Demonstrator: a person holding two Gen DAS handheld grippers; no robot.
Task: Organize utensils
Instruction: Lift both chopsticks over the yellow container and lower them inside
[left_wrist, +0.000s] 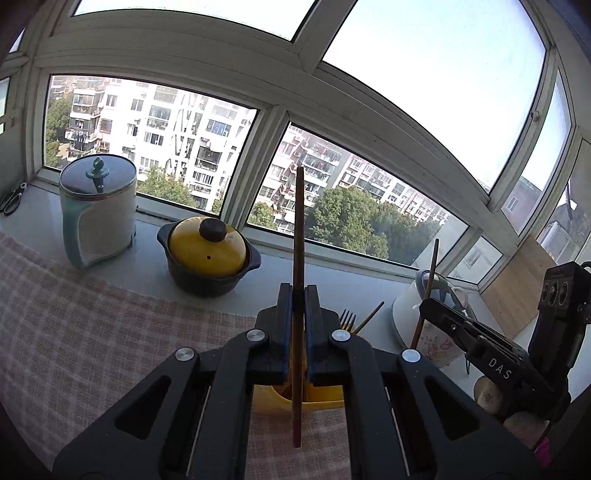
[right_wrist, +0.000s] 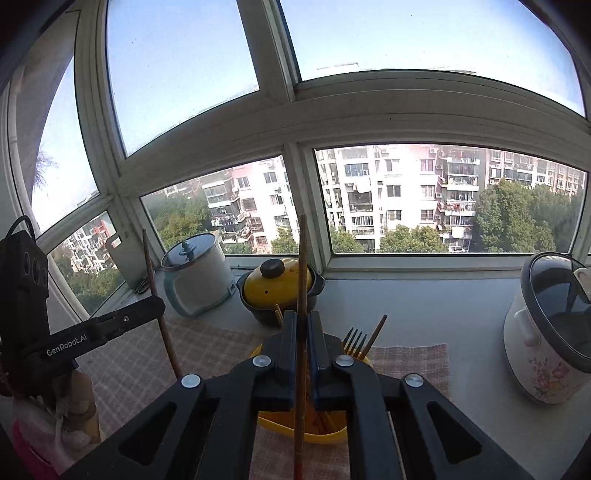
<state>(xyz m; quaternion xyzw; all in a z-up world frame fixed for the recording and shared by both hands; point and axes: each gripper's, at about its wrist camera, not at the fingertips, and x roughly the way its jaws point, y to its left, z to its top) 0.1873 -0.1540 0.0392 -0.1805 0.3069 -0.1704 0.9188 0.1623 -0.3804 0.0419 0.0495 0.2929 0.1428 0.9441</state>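
Note:
My left gripper (left_wrist: 298, 291) is shut on a dark wooden chopstick (left_wrist: 300, 221) that stands nearly upright, its lower end hanging over a yellow utensil holder (left_wrist: 273, 400). My right gripper (right_wrist: 300, 314) is shut on a second chopstick (right_wrist: 303, 258), also upright above the same holder (right_wrist: 291, 430). A fork (right_wrist: 354, 341) and another chopstick (right_wrist: 377, 330) stick out of the holder. Each view shows the other gripper from the side: the right gripper (left_wrist: 424, 306) with its stick (left_wrist: 431, 273), and the left gripper (right_wrist: 160, 304) with its stick (right_wrist: 149, 266).
On the windowsill stand a yellow-lidded clay pot (left_wrist: 208, 254), a tall glass-lidded pot (left_wrist: 98, 210) and a floral rice cooker (right_wrist: 546, 332). A checked cloth (left_wrist: 74, 332) lies under the holder. Scissors (left_wrist: 13, 199) lie far left. A wooden board (left_wrist: 517, 288) leans at the right. A hand (right_wrist: 74, 406) holds the left gripper.

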